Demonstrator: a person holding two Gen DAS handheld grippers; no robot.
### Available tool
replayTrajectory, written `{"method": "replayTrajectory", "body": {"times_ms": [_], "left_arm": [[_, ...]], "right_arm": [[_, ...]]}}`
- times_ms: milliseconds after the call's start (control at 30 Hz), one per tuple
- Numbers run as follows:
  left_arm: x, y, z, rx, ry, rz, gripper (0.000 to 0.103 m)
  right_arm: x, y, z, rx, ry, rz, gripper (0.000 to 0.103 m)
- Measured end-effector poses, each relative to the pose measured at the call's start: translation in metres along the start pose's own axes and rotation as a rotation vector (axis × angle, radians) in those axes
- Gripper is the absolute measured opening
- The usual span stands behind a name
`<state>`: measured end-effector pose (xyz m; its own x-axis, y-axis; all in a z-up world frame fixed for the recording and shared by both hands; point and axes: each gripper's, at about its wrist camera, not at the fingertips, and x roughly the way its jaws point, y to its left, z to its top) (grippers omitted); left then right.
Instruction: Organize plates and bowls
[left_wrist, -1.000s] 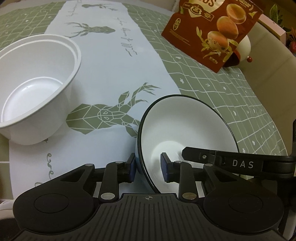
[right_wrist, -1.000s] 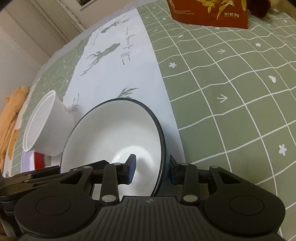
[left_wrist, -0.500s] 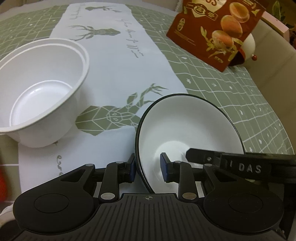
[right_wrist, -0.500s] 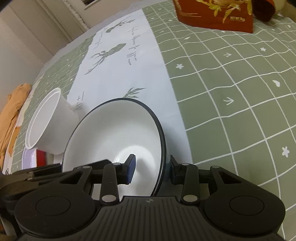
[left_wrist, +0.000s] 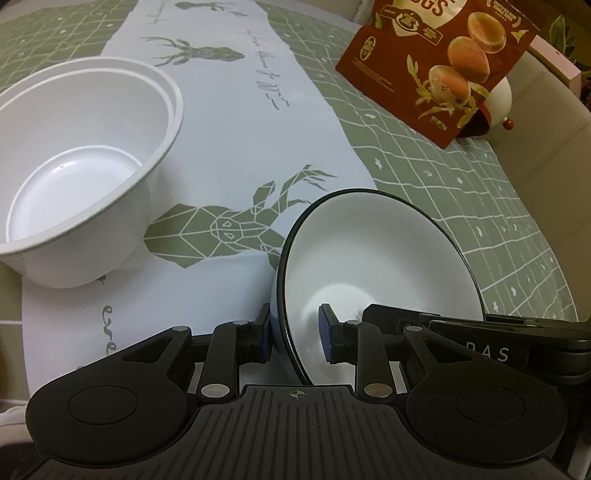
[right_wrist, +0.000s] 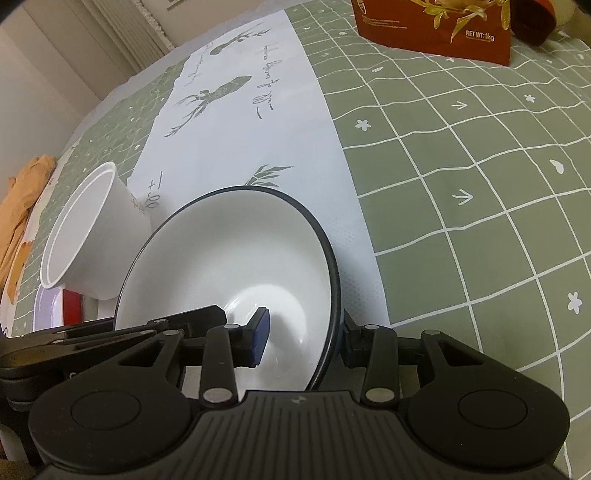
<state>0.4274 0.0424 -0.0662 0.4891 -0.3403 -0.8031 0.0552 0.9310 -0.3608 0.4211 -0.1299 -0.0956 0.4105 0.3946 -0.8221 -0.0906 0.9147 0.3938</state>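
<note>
Bowl: a white bowl with a dark rim (left_wrist: 376, 254) stands on the desk (right_wrist: 461, 229), at the edge of the white deer-print runner (left_wrist: 236, 122).
Left tongs: the left tongs (left_wrist: 295, 332) pinch the bowl's near-left rim, one pad inside, one outside.
Right tongs: the right tongs (right_wrist: 303, 332) pinch the bowl's near-right rim the same way, across from the left tongs.
White tub: a white plastic tub (left_wrist: 81, 166) sits left of the bowl, apart from it.
Red bag: a red-brown food bag (left_wrist: 436, 62) stands well beyond the bowl, to its right.
Plate: a pale-rimmed plate edge (right_wrist: 48, 310) shows under the tub, left of the bowl.
</note>
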Motion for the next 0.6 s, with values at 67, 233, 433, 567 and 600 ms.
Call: {"method": "replayTrajectory", "body": {"times_ms": [67, 233, 433, 567, 600], "left_arm": [[0.000, 0.001, 0.000, -0.005, 0.001, -0.003, 0.028], [0.001, 0.003, 0.001, -0.011, -0.002, -0.009, 0.028], [0.001, 0.004, 0.001, -0.013, 0.000, -0.007, 0.026], [-0.004, 0.001, -0.001, 0.015, -0.019, 0.010, 0.026], [-0.006, -0.001, -0.001, 0.024, -0.028, 0.013, 0.026]], "right_arm": [[0.000, 0.001, 0.000, 0.000, -0.003, -0.005, 0.040], [0.000, 0.005, -0.001, -0.018, -0.006, -0.019, 0.041], [0.003, 0.013, -0.003, -0.058, -0.017, -0.062, 0.043], [-0.002, 0.016, -0.006, -0.067, -0.042, -0.069, 0.042], [-0.003, 0.018, -0.006, -0.073, -0.049, -0.071, 0.042]]}}
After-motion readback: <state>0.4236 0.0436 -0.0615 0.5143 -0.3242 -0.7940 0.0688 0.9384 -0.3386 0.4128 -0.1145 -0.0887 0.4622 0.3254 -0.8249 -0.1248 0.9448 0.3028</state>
